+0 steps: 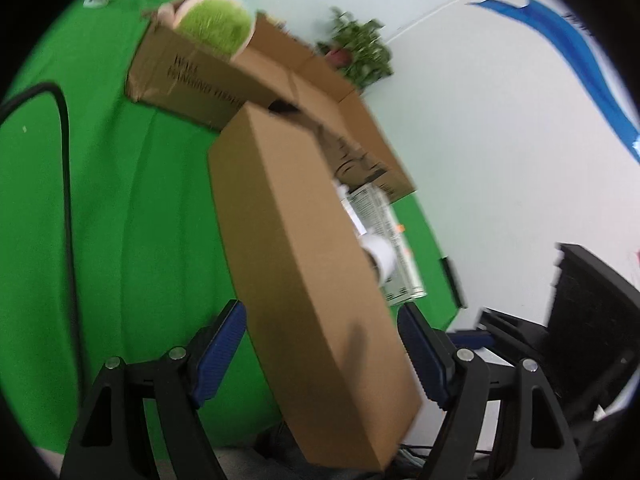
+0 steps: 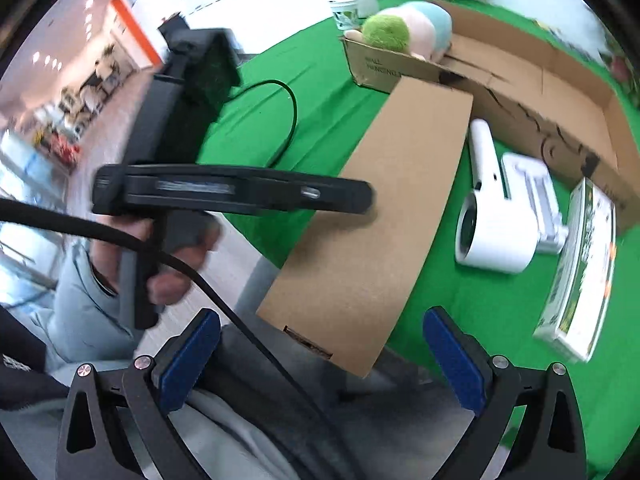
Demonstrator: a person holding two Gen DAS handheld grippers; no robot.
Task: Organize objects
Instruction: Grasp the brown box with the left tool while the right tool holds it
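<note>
Long closed carton [image 1: 304, 248] is my landmark: it lies on the green table [image 1: 104, 208], its long axis running away from me toward the open box [image 1: 280, 76] with the plush toy [image 1: 216, 26].

Left of the carton: black cable [image 1: 66, 152]. My left tongs [image 1: 320, 356] straddle the carton's near end, pads apart, one either side; whether they touch it I cannot tell.

Right of the carton: white handheld appliance [image 2: 492, 224], then printed flat box [image 2: 580, 272]. My right tongs [image 2: 320, 368] hang open above the carton's near corner, gripping nothing.

Left is nearer; I judge closing across the short width comes next.
</note>
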